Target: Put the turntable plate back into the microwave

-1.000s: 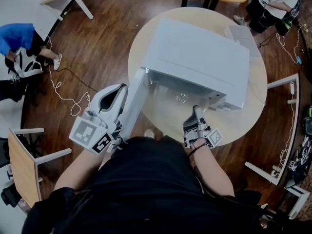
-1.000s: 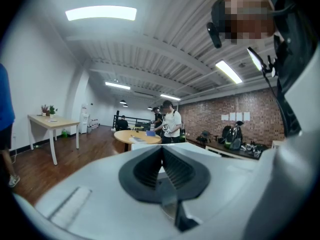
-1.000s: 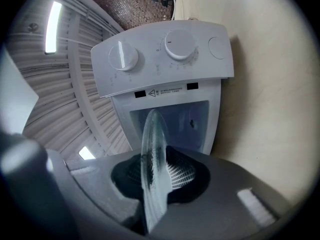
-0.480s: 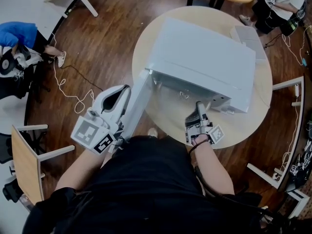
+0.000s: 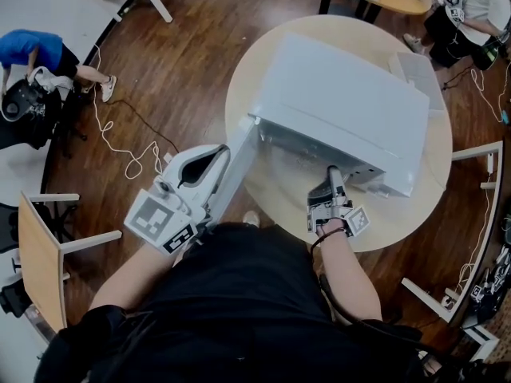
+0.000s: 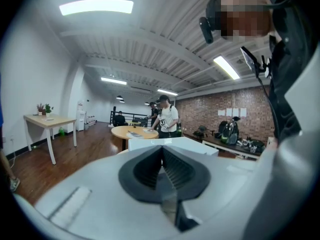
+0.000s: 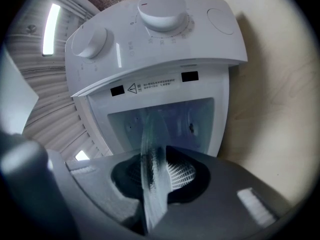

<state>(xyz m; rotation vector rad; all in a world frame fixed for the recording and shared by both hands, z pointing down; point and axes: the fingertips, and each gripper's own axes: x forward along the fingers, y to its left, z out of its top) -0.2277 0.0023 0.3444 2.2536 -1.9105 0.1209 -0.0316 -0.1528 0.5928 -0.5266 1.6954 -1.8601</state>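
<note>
The right gripper (image 5: 333,183) has been carried a little closer to the microwave (image 5: 343,102) over the last second. Its jaws are now tucked just under the front edge of the housing, where a moment ago a gap of table was seen between them. The turntable plate (image 7: 149,149) is pinched by its rim between those jaws, which are nearly together on the thin glass. It is seen edge-on with its far part already at the mouth of the cavity (image 7: 165,121). The plate is judged not yet seated, so the insertion is taken to be under way, with the lowering onto the cavity floor left to do.

The left gripper (image 5: 214,159) is kept beside the open door (image 5: 239,166), its jaws pressed together with nothing between them. Whether the door is being touched cannot be told.

The microwave is set across the middle of the round table (image 5: 279,202), with bare top left along the near edge. Two knobs (image 7: 162,11) are seen on the control panel. Around the table, a wooden floor (image 5: 184,54) is crossed by a white cable (image 5: 120,146). A person in blue (image 5: 24,50) is seen by the far left, and a brick wall (image 6: 220,111) closes the room.
</note>
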